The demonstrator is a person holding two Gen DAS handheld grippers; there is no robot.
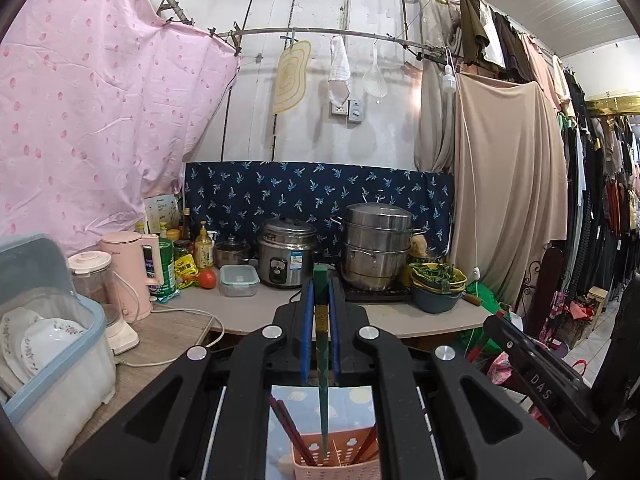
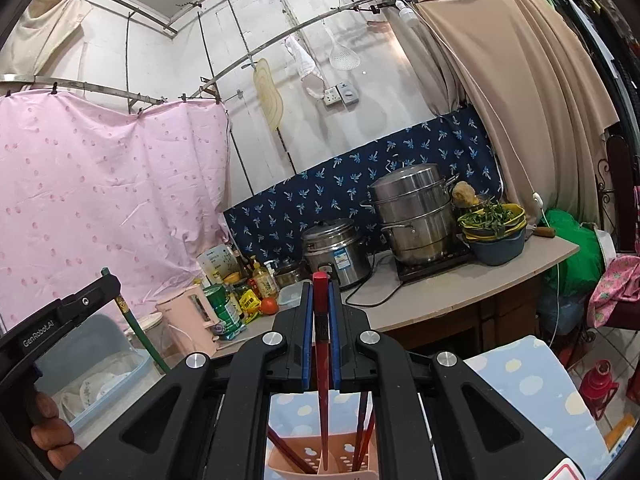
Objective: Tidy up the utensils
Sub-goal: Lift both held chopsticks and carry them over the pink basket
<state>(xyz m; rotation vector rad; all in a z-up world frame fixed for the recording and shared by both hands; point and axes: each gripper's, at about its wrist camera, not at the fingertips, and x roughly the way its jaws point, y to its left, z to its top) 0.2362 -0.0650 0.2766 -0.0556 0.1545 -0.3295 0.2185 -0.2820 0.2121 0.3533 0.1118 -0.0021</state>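
Observation:
My left gripper [image 1: 320, 280] is shut on a green chopstick [image 1: 321, 360] that hangs down with its tip inside a pink perforated utensil holder [image 1: 340, 460]. Several dark red chopsticks [image 1: 290, 432] lean in that holder. My right gripper [image 2: 321, 286] is shut on a red chopstick [image 2: 322, 380], whose tip reaches down into the same pink holder [image 2: 280, 466]. In the right wrist view the left gripper [image 2: 60, 316] shows at the left edge with the green chopstick [image 2: 140, 332] below it and a hand [image 2: 52, 436] on its grip. The right gripper's body [image 1: 540, 380] is at the right of the left wrist view.
The holder stands on a blue spotted cloth [image 2: 528, 392]. Behind is a counter [image 1: 256, 308] with a pink kettle [image 1: 132, 272], a rice cooker [image 1: 286, 256], a steel steamer pot [image 1: 378, 244], bowls of greens [image 1: 438, 284] and a blue-lidded dish box [image 1: 48, 344] at left.

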